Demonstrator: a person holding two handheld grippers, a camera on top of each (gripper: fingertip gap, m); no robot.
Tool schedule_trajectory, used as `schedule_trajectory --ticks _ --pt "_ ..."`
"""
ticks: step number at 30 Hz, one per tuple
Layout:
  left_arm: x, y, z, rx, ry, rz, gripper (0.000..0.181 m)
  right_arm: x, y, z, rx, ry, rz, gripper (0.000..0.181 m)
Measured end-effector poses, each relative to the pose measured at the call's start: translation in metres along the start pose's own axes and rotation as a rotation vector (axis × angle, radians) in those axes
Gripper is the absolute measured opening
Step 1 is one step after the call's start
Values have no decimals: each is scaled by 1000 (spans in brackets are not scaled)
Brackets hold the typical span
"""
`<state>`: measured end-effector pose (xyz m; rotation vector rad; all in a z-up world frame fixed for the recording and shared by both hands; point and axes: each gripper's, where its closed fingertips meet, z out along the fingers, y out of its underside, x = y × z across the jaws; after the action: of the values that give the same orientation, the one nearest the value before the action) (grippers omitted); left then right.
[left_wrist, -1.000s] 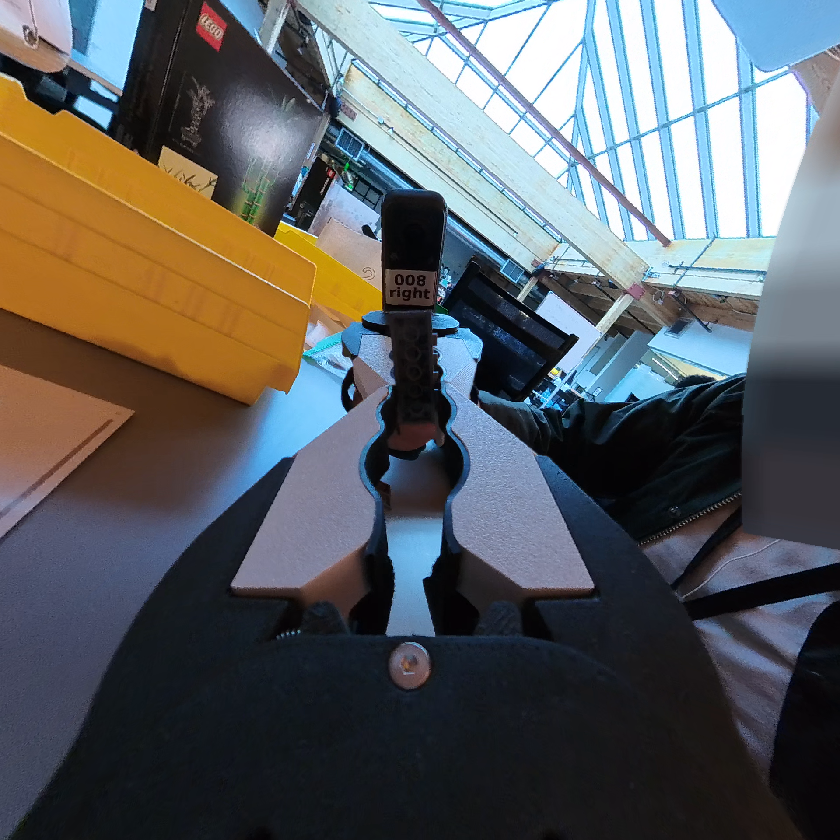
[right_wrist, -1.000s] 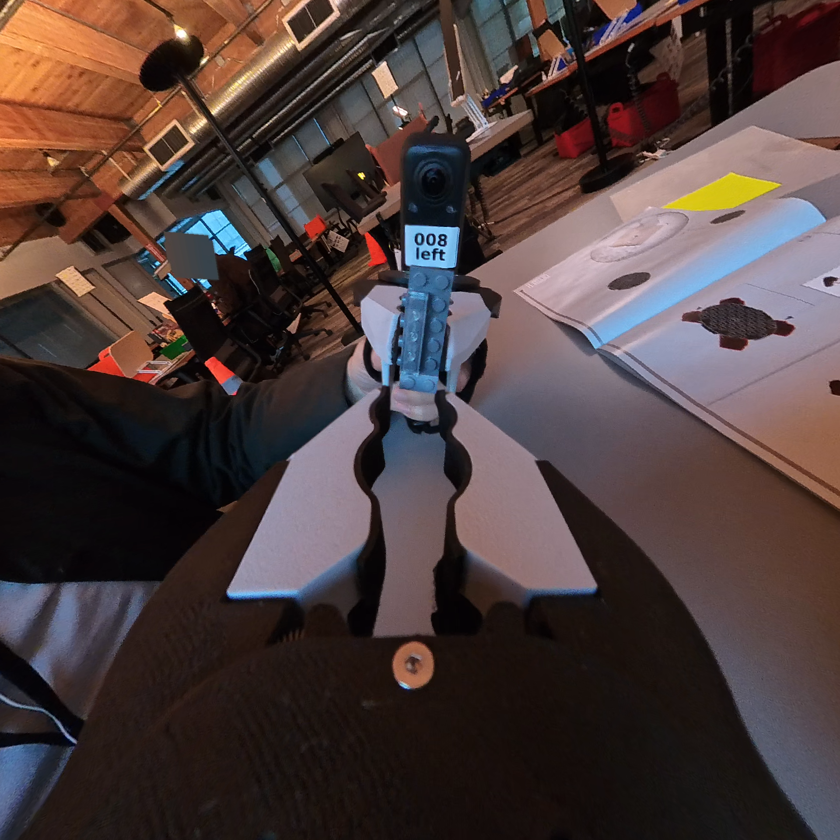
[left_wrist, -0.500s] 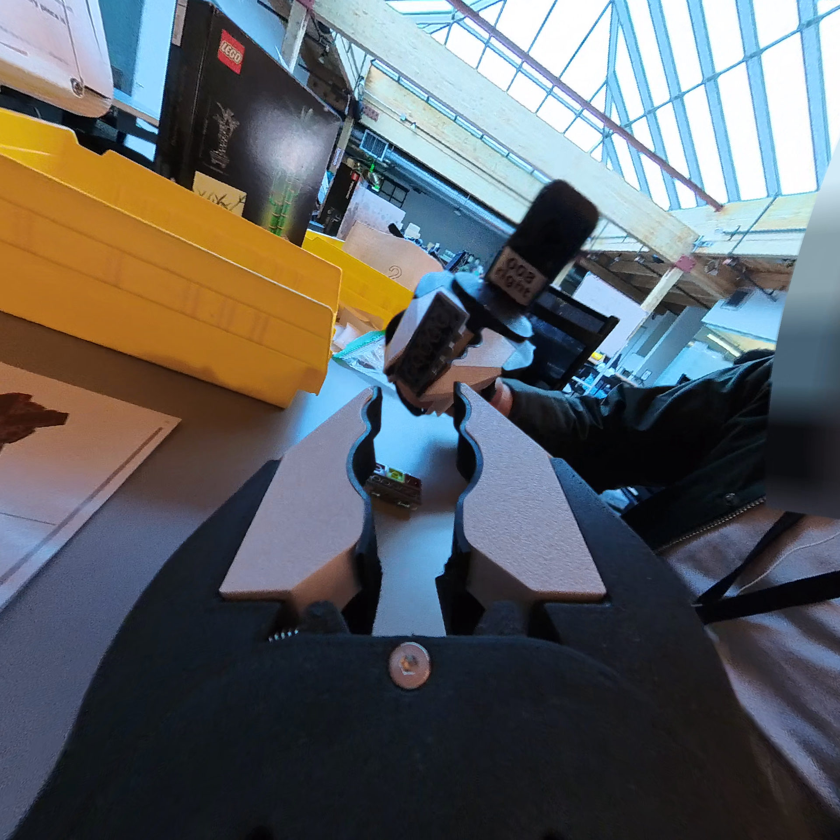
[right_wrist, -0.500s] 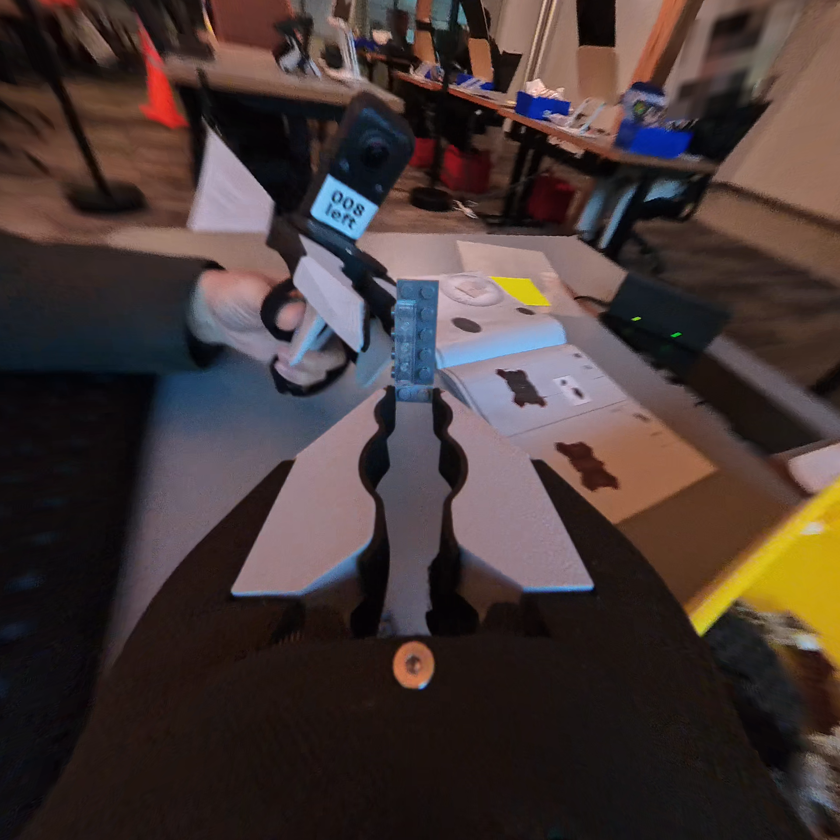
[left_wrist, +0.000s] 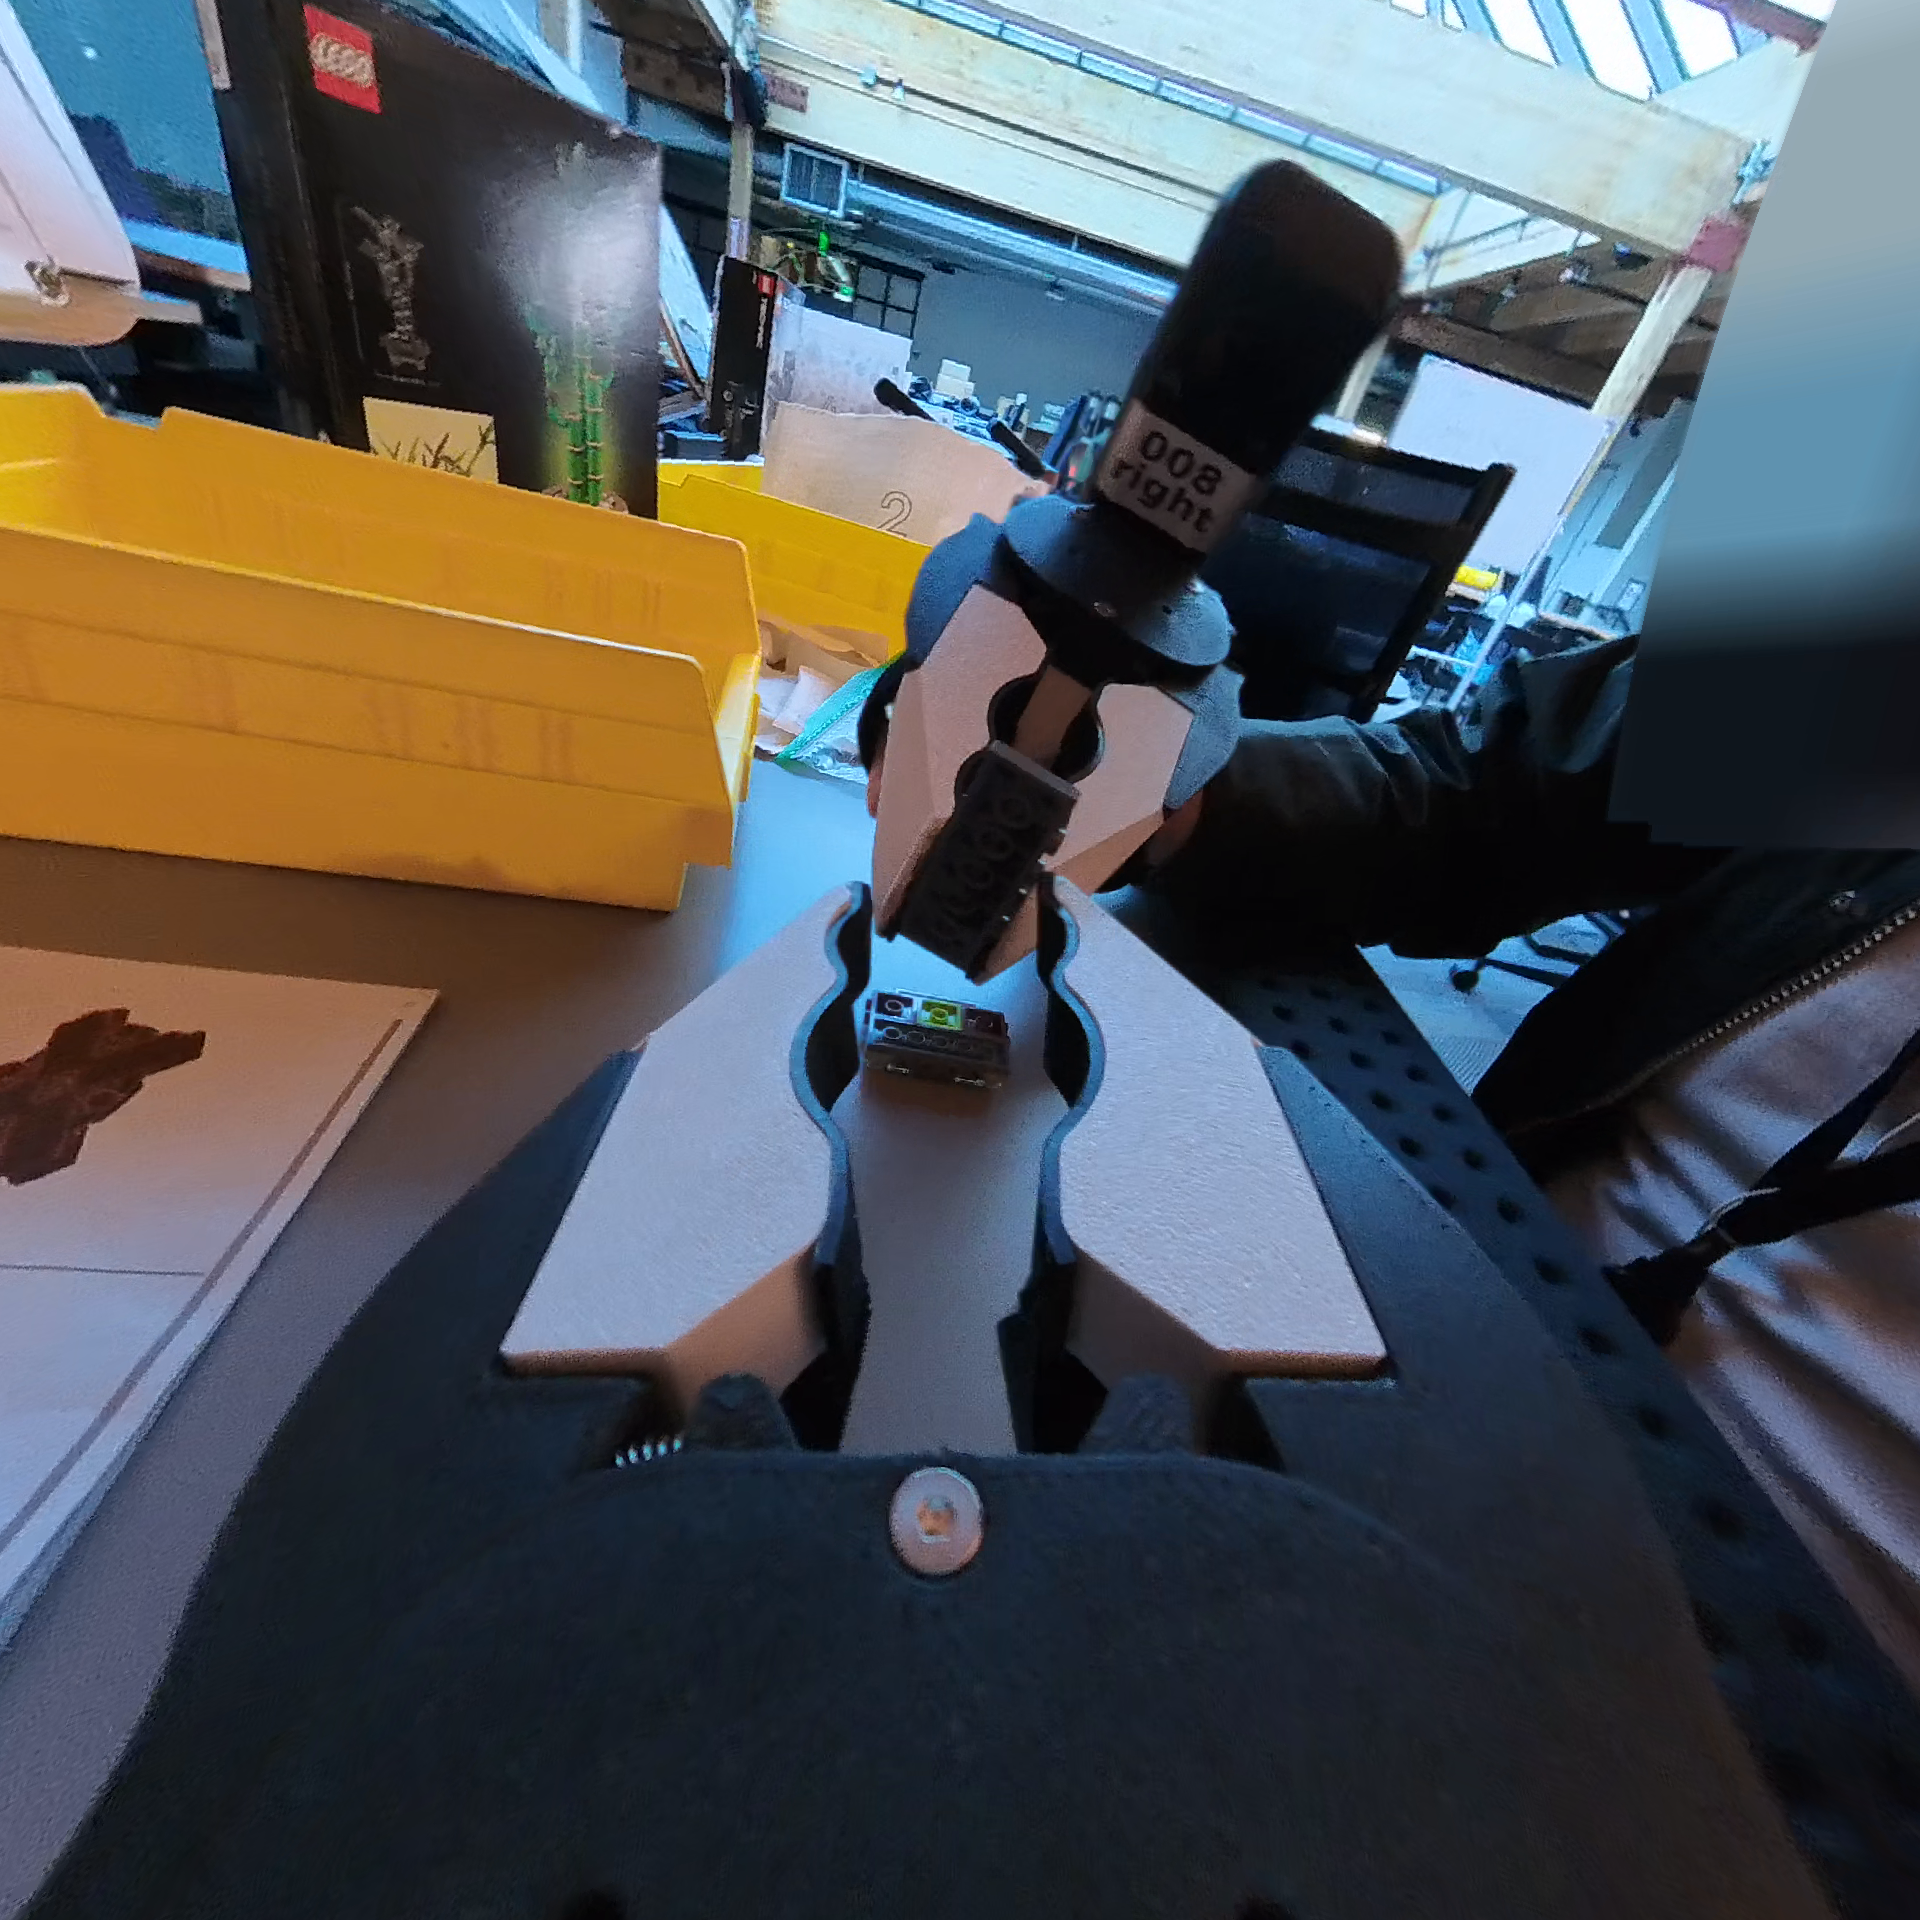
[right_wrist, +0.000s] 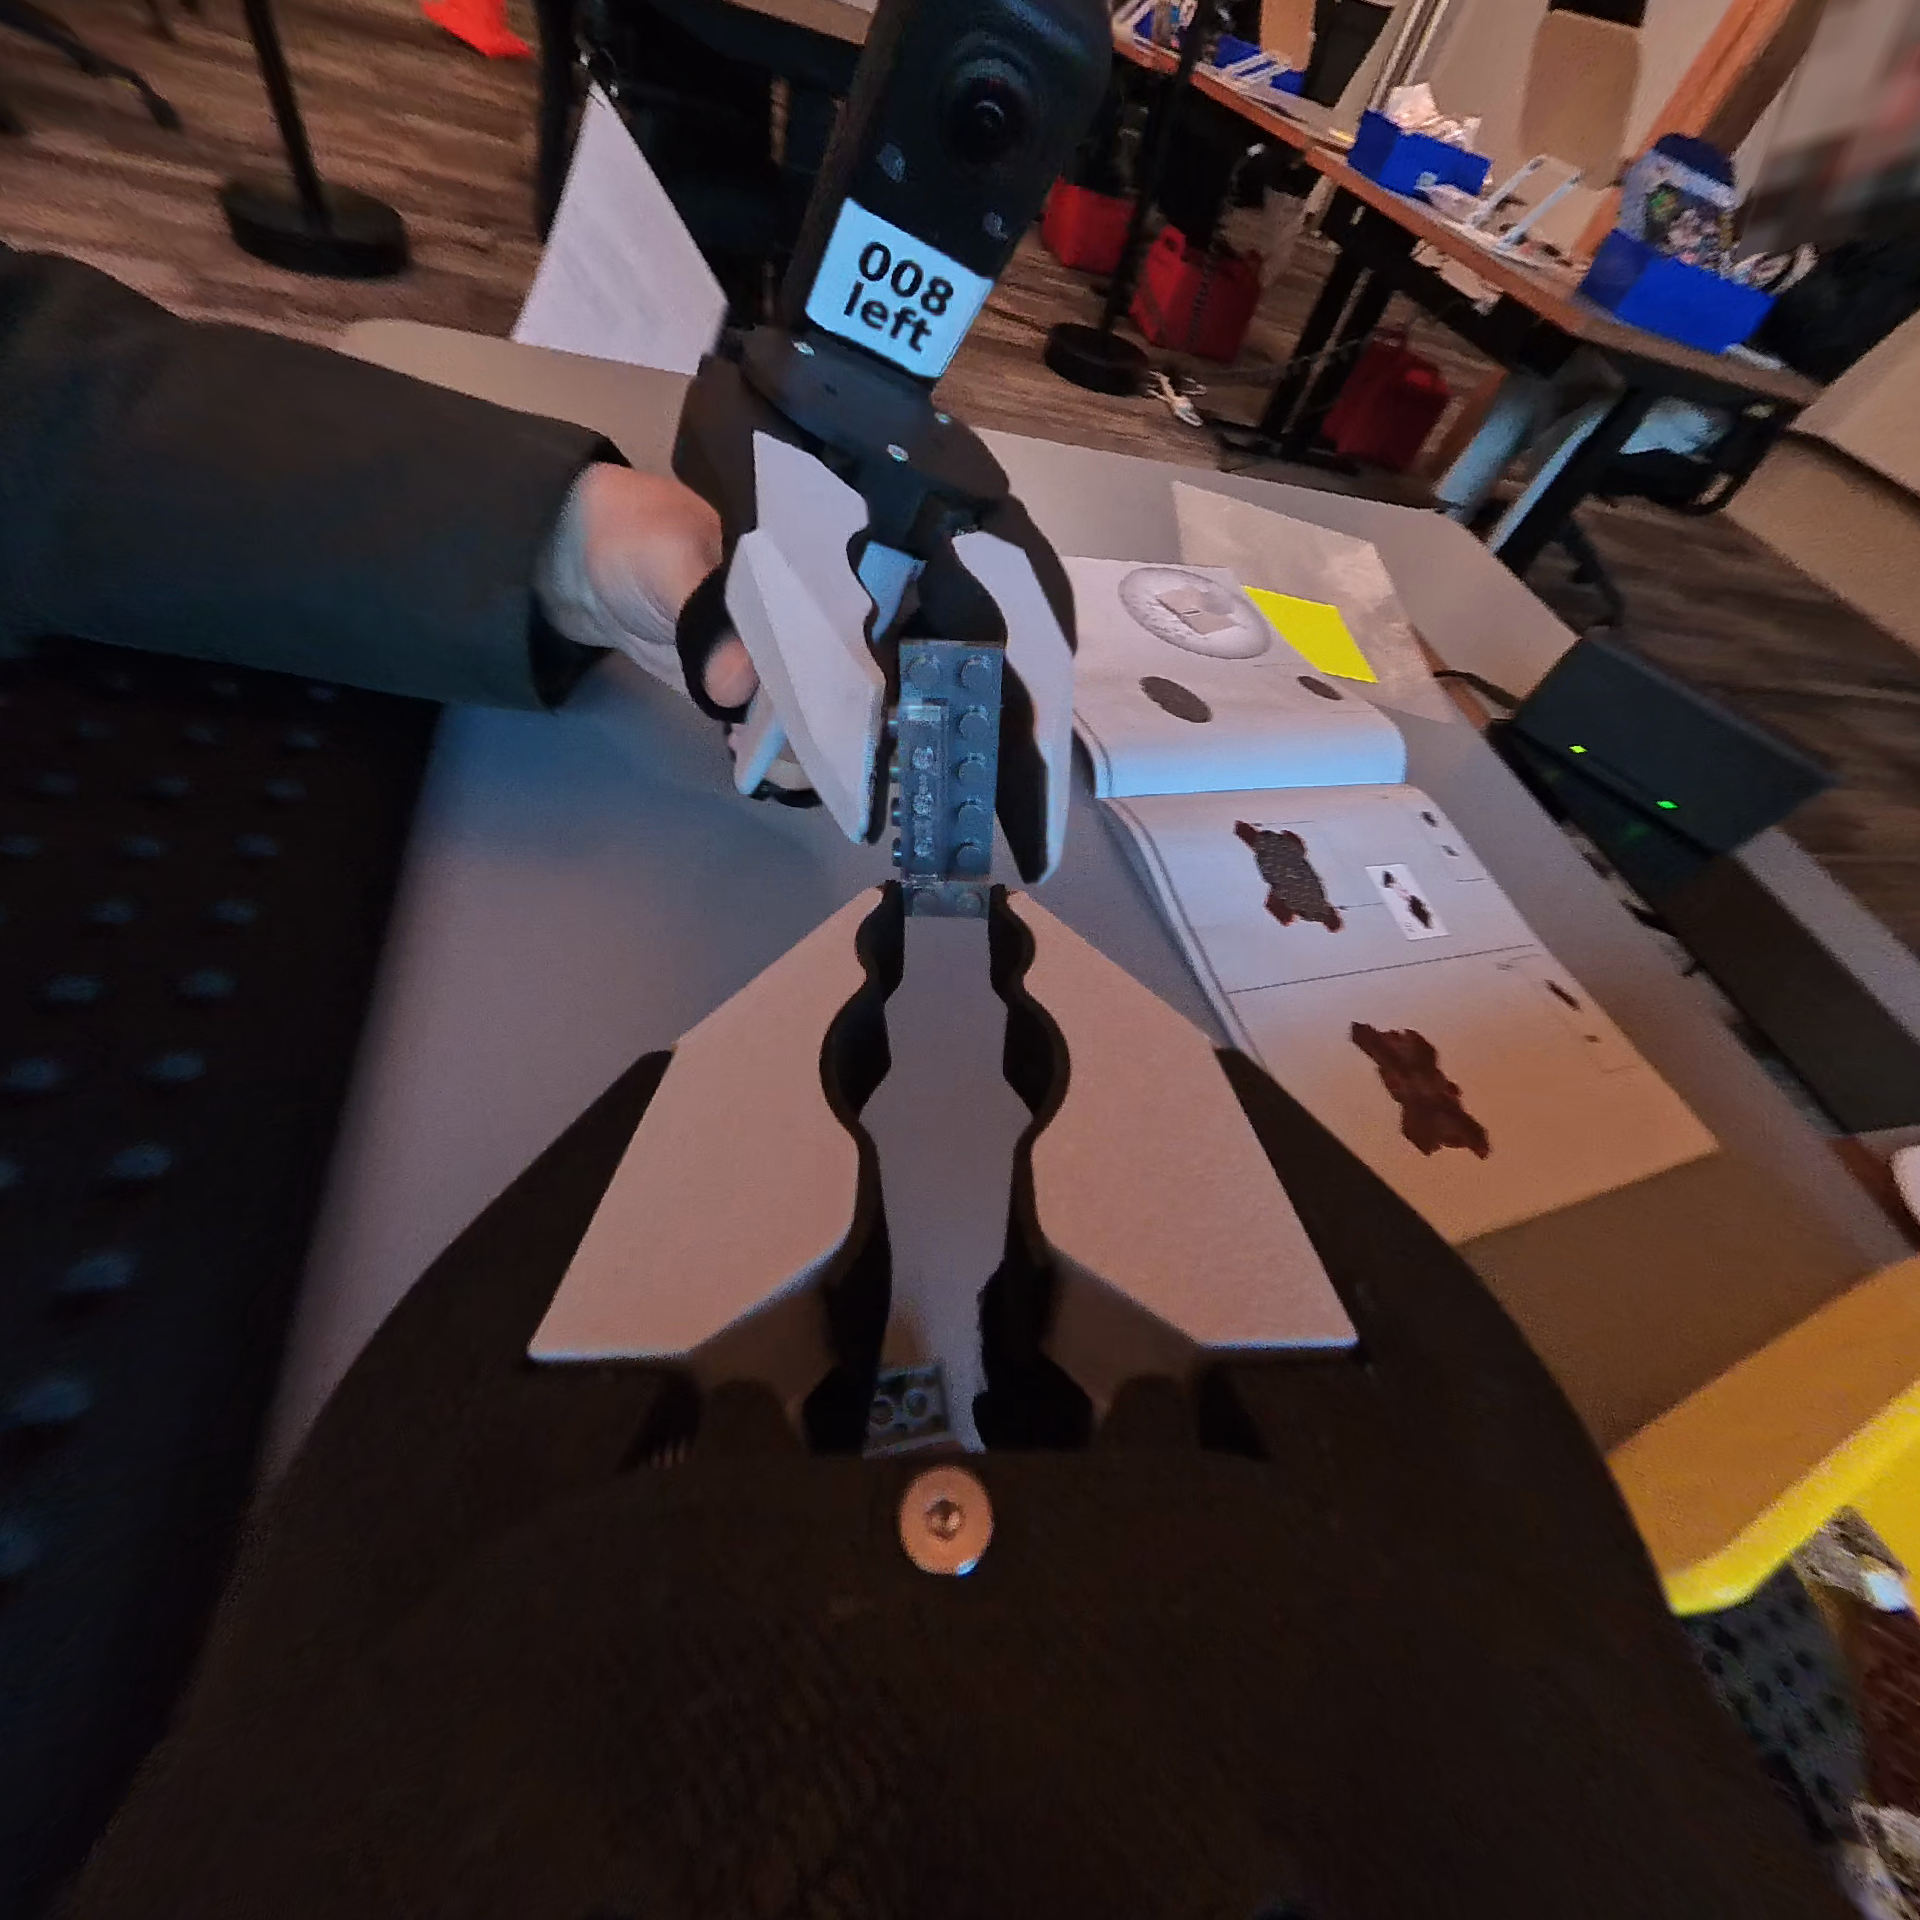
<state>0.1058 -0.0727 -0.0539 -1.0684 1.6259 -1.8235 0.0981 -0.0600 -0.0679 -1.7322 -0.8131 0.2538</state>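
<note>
Here the right gripper (right_wrist: 943, 899) pinches one end of a long grey brick (right_wrist: 943, 774), which points straight forward. The left gripper (left_wrist: 948, 904) is half open and empty, above a small dark block (left_wrist: 935, 1041) on the table (left_wrist: 582, 956).

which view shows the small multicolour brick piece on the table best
The left wrist view: the small brick piece lies in plain sight on the table between the open fingers. The right wrist view shows only a grey studded corner, low between its fingers.

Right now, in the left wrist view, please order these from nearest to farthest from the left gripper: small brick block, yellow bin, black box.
1. small brick block, on the table between the left gripper fingers.
2. yellow bin, ahead on the left.
3. black box, standing behind the bin.
</note>
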Motion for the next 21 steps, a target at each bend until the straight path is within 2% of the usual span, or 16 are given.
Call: schedule_trajectory --ticks 2,5,10,15,21 --pt "6 1 1 -6 15 36 21 -4 1 0 1 -37 30 15" --pt "10 1 0 -22 28 54 19 -10 -1 -2 33 -115 120 15" --pt "10 -3 0 10 65 -50 18 -9 -5 -3 69 -173 247 15" --pt "8 -1 2 2 60 -72 17 -9 -2 -2 54 -190 300 15" --pt "22 -8 -2 13 157 -106 16 -21 -16 -9 126 -318 386 14"
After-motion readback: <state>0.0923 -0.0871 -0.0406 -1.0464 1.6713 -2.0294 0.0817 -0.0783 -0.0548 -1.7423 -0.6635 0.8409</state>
